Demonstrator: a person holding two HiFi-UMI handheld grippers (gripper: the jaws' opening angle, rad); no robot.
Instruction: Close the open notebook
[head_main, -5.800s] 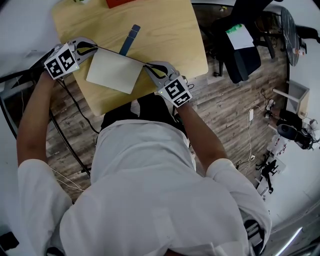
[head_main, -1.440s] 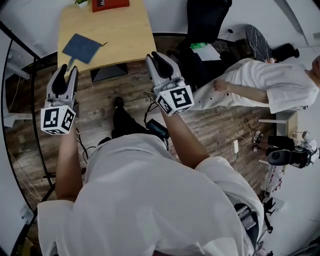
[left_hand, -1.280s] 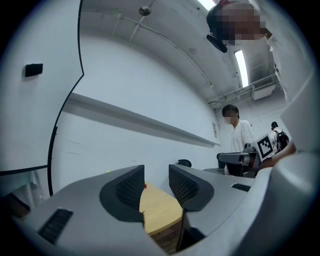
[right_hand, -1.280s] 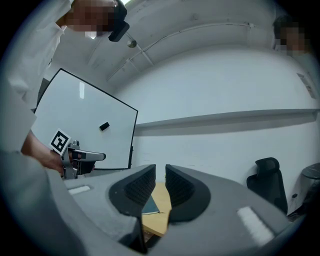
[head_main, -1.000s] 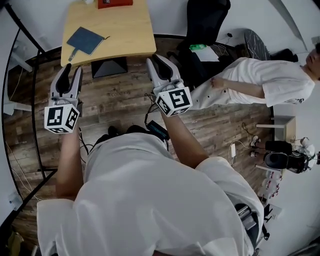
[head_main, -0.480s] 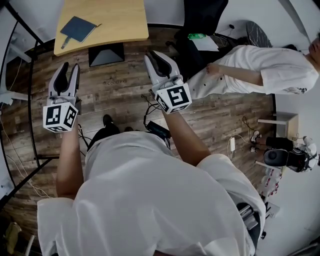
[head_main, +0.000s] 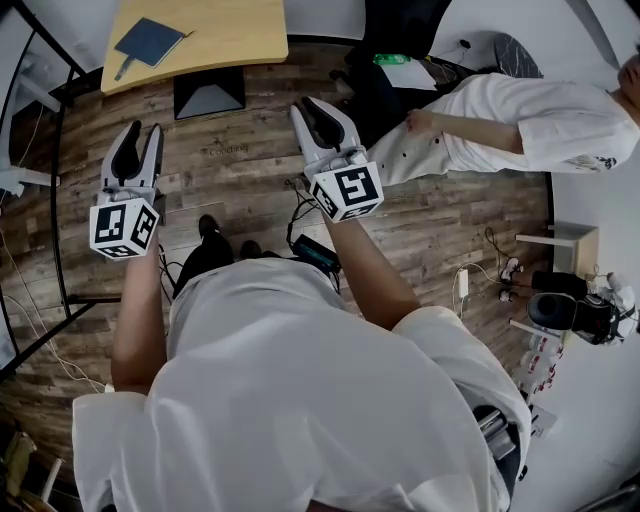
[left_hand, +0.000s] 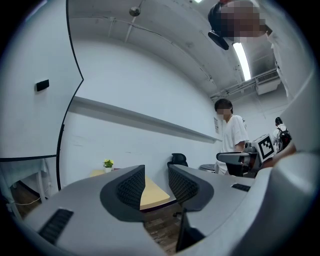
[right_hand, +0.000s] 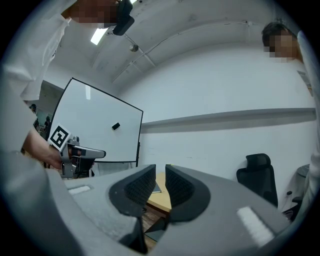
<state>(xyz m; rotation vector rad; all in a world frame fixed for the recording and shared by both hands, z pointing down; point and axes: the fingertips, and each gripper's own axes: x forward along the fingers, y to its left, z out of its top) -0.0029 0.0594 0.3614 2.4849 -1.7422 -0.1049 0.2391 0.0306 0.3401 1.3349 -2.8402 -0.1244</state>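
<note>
1. Right now, in the head view, I have both grippers out over the wood floor (head_main: 250, 170), well apart from the table (head_main: 235, 30) up at 11 o'clock.
2. The notebook (head_main: 148, 40) lies shut, dark cover up, on the left part of that table. It sits at 12 o'clock from the left gripper (head_main: 142, 135) and touches neither gripper.
3. In the left gripper view, the jaws stand a modest way apart with nothing between them. I see only the table's pale top through the gap.
4. The right gripper (head_main: 315, 108) is set narrower. Its own view shows a slim gap between the pads, and they grip nothing.
5. A second person in a white shirt (head_main: 520, 110) is at 2 o'clock, and a black office chair (head_main: 400, 40) is at 1 o'clock.
</note>
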